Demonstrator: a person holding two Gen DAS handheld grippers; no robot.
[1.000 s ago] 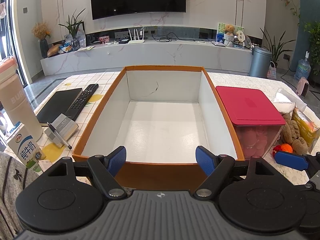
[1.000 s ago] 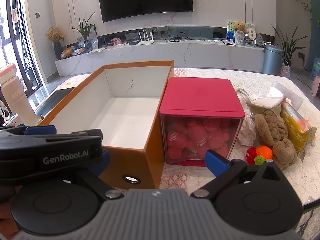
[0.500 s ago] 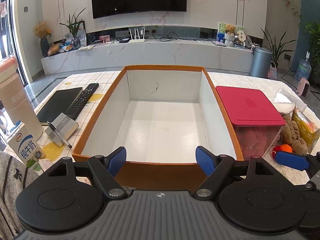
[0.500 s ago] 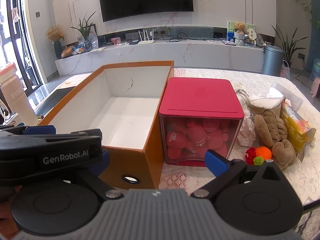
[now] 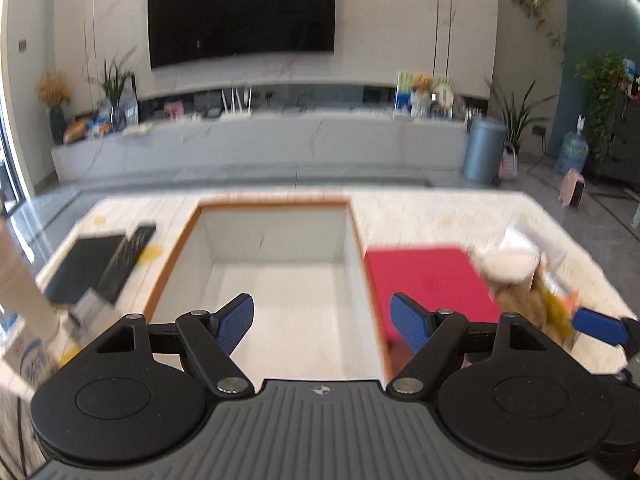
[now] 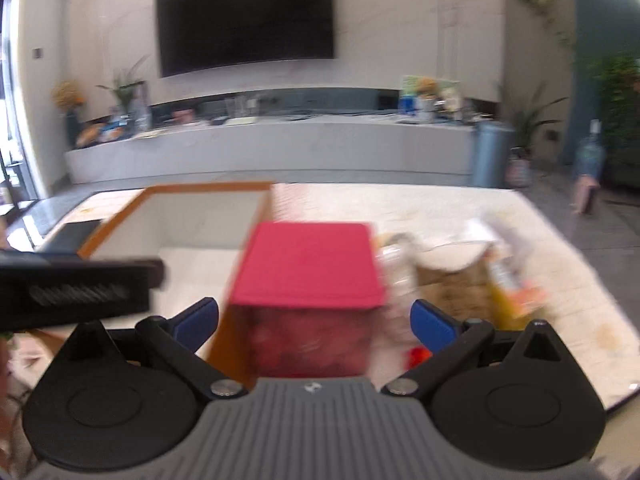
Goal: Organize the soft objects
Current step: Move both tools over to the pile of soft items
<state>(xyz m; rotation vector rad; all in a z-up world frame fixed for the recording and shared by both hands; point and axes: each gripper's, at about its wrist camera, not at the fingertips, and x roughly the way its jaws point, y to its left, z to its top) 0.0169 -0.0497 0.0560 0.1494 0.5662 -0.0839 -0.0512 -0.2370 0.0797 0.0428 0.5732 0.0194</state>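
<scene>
An open orange cardboard box (image 5: 172,256) with a white, empty inside sits on the table; it also shows in the right wrist view (image 6: 116,228). To its right stands a clear container with a red lid (image 5: 428,280), holding red soft items (image 6: 308,340). Brown plush toys (image 5: 516,304) and a red-orange soft ball (image 6: 418,356) lie right of it, blurred. My left gripper (image 5: 322,322) is open and empty above the box's near end. My right gripper (image 6: 314,322) is open and empty, in front of the red-lidded container.
A black tablet (image 5: 82,268) and a remote (image 5: 126,260) lie left of the box, with a milk carton (image 5: 32,364) near the front left. A white bag (image 6: 456,254) and a yellow snack packet (image 6: 508,284) lie at the right. The table edge runs along the right.
Both grippers have risen and moved, so the box and container sit lower and smaller in blurred views. The right gripper has shifted to face the red-lidded container. Both stay open.
</scene>
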